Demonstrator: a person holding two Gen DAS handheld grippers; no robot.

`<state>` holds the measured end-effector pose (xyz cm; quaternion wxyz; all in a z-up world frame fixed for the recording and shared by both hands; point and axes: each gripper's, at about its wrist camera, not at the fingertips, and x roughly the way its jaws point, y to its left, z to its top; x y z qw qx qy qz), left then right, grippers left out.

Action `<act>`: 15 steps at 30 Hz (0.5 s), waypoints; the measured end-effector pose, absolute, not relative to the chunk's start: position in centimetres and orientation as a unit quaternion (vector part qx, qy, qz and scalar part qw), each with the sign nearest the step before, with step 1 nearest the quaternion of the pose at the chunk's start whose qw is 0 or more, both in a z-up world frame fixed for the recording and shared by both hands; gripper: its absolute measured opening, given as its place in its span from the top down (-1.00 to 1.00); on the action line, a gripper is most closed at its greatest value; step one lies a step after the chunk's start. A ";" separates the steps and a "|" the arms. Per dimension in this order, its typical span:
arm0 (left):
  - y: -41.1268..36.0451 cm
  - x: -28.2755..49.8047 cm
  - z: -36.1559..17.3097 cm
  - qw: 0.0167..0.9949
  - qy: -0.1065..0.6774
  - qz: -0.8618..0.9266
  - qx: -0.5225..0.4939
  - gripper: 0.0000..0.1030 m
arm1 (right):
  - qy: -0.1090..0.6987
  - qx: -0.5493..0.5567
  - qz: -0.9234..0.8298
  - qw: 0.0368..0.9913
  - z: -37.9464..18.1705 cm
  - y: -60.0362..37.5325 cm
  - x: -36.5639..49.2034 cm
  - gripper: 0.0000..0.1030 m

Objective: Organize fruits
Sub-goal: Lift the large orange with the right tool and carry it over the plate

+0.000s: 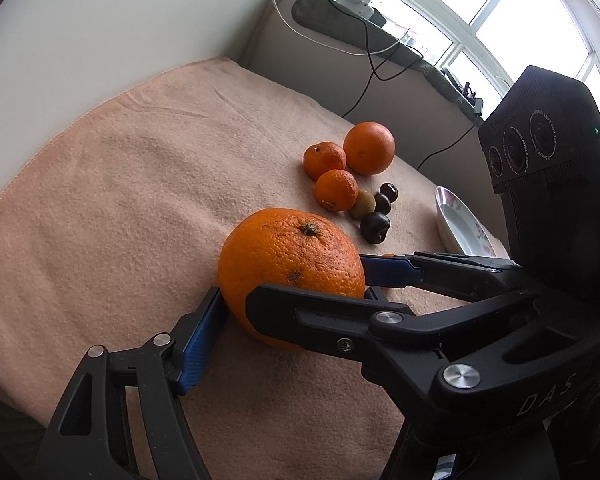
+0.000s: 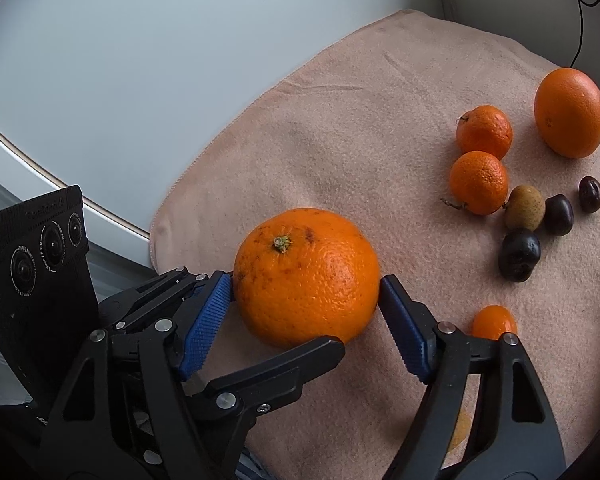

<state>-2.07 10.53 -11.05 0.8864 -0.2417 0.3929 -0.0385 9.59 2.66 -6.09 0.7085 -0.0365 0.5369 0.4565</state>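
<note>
Covering the bench, a peach towel [image 2: 340, 140] carries everything. On it sits a big orange [image 2: 306, 276], squeezed by both claws: right claw [image 2: 306, 320] blue pads on either flank, left claw [image 1: 292, 292] likewise. Beyond the orange lie another orange [image 2: 569, 113], two mandarins [image 2: 479, 182], small dark fruits [image 2: 519, 255].

Bright daylight from the blown-out window [image 1: 500, 12], soft shadows, sharp centre, fisheye bending and dark corners.

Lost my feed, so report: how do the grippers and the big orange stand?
Left gripper shut on big orange. Right gripper shut on it too. Orange on cloth. Nothing in the way.
</note>
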 end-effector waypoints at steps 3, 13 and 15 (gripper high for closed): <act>10.3 -1.9 -11.0 0.887 0.393 -0.037 -0.238 -0.36 | 0.538 -0.031 0.457 0.708 -6.1 2.5 9.6 -0.50; 9.6 -1.8 -10.1 0.893 0.390 -0.035 -0.222 -0.36 | 0.526 -0.031 0.456 0.717 -5.2 1.6 9.3 -0.49; 9.3 -1.7 -9.8 0.895 0.387 -0.038 -0.218 -0.36 | 0.522 -0.030 0.454 0.721 -4.9 1.2 9.3 -0.49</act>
